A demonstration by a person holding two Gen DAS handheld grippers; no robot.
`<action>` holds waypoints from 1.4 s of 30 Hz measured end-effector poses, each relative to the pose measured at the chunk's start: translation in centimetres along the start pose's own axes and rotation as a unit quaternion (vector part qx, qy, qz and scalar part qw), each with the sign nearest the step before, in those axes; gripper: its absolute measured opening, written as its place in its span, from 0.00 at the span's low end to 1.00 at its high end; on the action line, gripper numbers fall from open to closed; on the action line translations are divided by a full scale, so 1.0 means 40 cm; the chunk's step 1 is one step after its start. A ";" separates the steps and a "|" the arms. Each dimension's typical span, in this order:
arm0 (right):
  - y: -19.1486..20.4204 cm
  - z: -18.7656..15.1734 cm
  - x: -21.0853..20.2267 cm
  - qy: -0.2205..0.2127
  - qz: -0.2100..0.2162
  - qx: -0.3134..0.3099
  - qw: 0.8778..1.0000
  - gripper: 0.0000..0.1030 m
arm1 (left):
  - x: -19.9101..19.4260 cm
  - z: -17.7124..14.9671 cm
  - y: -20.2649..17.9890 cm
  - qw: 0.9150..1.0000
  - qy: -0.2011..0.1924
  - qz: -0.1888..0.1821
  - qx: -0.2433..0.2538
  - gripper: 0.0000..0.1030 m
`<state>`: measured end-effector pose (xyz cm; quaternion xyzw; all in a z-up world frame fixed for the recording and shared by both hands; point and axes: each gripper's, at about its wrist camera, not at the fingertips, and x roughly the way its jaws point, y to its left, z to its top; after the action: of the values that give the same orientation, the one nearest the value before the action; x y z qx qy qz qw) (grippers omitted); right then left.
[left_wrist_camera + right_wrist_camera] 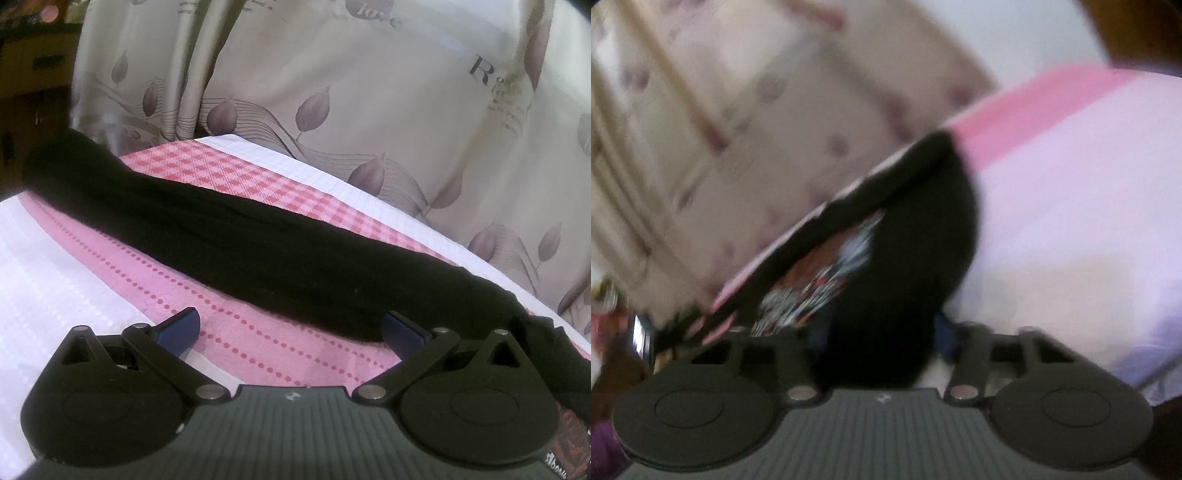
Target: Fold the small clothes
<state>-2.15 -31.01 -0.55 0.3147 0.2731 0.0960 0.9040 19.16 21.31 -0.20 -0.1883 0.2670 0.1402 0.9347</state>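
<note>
Black garment (258, 236) beyond spread left claw (291, 330)

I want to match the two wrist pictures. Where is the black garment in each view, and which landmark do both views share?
Left wrist view: the black garment lies as a long band across the middle, from upper left to lower right, beyond the open left gripper.
Right wrist view: it fills the centre, blurred, between the fingers of the right gripper, printed side at left.
Shared landmark: the pink-and-white bedsheet under it.
</note>
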 end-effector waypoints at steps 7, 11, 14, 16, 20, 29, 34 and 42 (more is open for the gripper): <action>0.249 0.136 0.085 0.020 0.046 -0.100 0.994 0.38 | 0.000 0.000 -0.001 1.000 -0.001 -0.002 -0.002 1.00; 0.276 0.160 0.053 0.019 0.150 -0.063 0.987 0.67 | 0.000 0.000 -0.002 1.000 -0.002 -0.004 -0.006 1.00; 0.241 0.115 -0.014 -0.022 0.074 -0.079 0.994 0.67 | 0.000 0.000 -0.002 1.000 -0.002 -0.004 -0.005 1.00; 0.207 0.066 -0.057 -0.044 0.003 -0.110 0.993 0.67 | 0.000 0.000 -0.002 1.000 -0.002 -0.004 -0.004 1.00; 0.092 -0.032 -0.089 -0.027 -0.096 -0.110 0.989 0.69 | 0.001 0.000 -0.001 1.000 -0.002 -0.004 -0.004 1.00; 0.071 -0.032 0.007 0.009 -0.046 -0.219 0.975 0.68 | 0.001 0.000 0.003 1.000 -0.003 -0.007 -0.006 1.00; 0.072 0.015 0.085 0.041 0.009 -0.228 0.973 0.52 | 0.001 0.000 0.002 1.000 -0.002 -0.005 -0.004 1.00; 0.103 0.042 -0.107 0.025 0.044 -0.173 0.984 0.13 | 0.001 -0.001 0.000 1.000 -0.002 -0.006 -0.004 1.00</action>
<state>-4.80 -30.14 4.96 0.1624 0.2605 0.1888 0.9328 19.18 21.30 -0.26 -0.1935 0.2631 0.1363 0.9353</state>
